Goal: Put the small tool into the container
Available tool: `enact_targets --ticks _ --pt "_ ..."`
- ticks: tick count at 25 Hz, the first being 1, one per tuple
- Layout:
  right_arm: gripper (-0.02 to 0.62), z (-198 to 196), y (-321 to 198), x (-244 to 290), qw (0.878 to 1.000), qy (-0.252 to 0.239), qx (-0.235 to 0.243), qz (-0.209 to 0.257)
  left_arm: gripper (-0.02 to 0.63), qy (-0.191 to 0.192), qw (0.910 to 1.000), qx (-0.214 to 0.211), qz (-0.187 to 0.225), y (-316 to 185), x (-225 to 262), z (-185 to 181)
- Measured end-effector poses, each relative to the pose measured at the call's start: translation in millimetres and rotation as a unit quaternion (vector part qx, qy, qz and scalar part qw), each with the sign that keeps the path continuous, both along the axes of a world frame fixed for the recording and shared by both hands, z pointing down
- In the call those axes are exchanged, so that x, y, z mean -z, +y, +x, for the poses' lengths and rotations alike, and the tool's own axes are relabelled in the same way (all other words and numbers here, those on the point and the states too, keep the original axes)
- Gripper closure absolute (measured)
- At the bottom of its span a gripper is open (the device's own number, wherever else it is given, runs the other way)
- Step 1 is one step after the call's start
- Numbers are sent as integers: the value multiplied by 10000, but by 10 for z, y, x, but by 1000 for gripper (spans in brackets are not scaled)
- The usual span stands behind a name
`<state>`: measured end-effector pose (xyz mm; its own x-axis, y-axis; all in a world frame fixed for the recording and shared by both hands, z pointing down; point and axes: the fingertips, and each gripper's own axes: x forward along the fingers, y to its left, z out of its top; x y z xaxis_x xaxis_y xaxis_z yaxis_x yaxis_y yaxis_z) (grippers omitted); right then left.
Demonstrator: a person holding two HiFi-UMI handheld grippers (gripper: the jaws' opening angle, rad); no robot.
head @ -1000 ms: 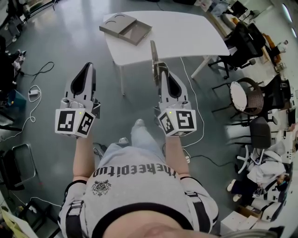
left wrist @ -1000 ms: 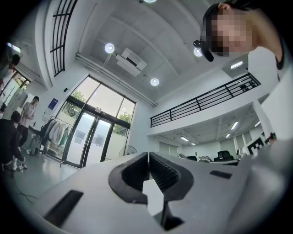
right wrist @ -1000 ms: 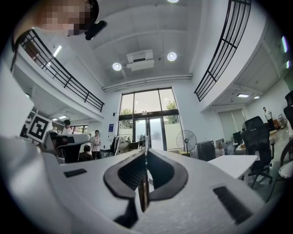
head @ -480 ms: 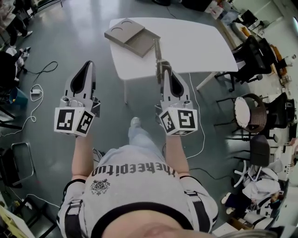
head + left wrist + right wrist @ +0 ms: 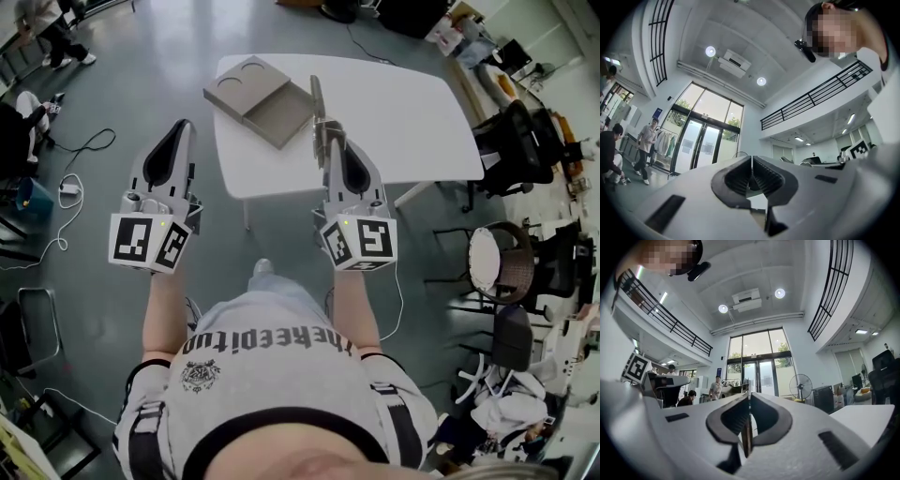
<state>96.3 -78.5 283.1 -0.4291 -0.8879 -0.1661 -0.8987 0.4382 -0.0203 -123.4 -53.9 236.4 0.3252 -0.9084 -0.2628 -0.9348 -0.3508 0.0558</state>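
A person stands just short of the white tabletop (image 5: 403, 103), the right claw (image 5: 327, 139) clamped on the small tool (image 5: 316, 98), a thin flat strip jutting past its tips in mid-air. The left claw (image 5: 178, 131) is closed on nothing. The grey container (image 5: 262, 98) sits on the tabletop. The tool looks picked up but not delivered, so the reach and the drop remain.

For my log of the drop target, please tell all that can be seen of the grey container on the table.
The container is a flat grey-brown box, cardboard-like, lying skewed at the white table's left edge. One part has two round hollows; the other is an open, empty tray. Only the table seems to touch it.
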Motion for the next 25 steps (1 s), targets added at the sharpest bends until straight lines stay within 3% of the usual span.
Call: enact_targets --ticks 11,18,25 --pt "589 133 -844 -121 9976 494 462 115 594 -36 9995 307 10 -683 -30 266" --pt "589 -2 -1182 -386 9883 1365 664 164 594 -28 9992 399 -94 -983 -104 261" --pt "589 -173 -1539 -821 9694 2312 825 5 594 -14 9993 342 -179 -1385 -160 207"
